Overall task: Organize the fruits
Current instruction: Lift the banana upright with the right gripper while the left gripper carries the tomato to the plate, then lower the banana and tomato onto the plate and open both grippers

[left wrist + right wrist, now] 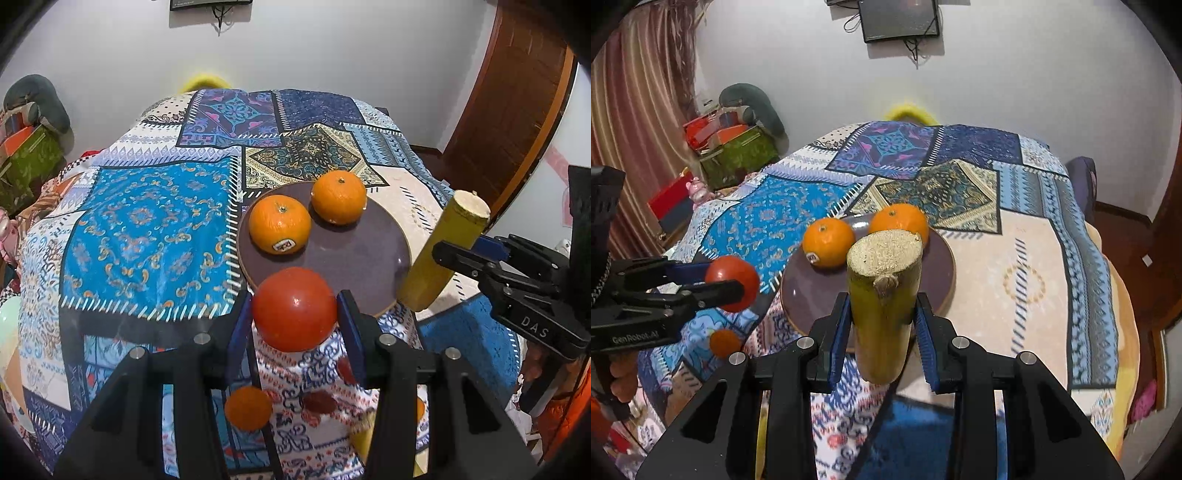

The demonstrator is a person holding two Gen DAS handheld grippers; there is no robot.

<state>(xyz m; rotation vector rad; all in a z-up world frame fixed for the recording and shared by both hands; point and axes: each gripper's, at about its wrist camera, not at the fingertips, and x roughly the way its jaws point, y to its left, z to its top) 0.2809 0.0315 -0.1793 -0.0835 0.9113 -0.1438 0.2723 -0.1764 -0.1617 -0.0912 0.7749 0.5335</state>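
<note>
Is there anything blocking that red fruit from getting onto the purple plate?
Nothing visible. The red fruit, held in the left tool, hangs beside the plate's near rim. The two oranges sit at its far side, leaving bare space.

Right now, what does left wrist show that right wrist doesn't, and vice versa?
Left wrist only: the brown door at right.
Right wrist only: the striped curtain and the whole wall screen.
Both: the left gripper shut on the tomato, the right gripper shut on the sugarcane piece, and two oranges on the plate.
</note>
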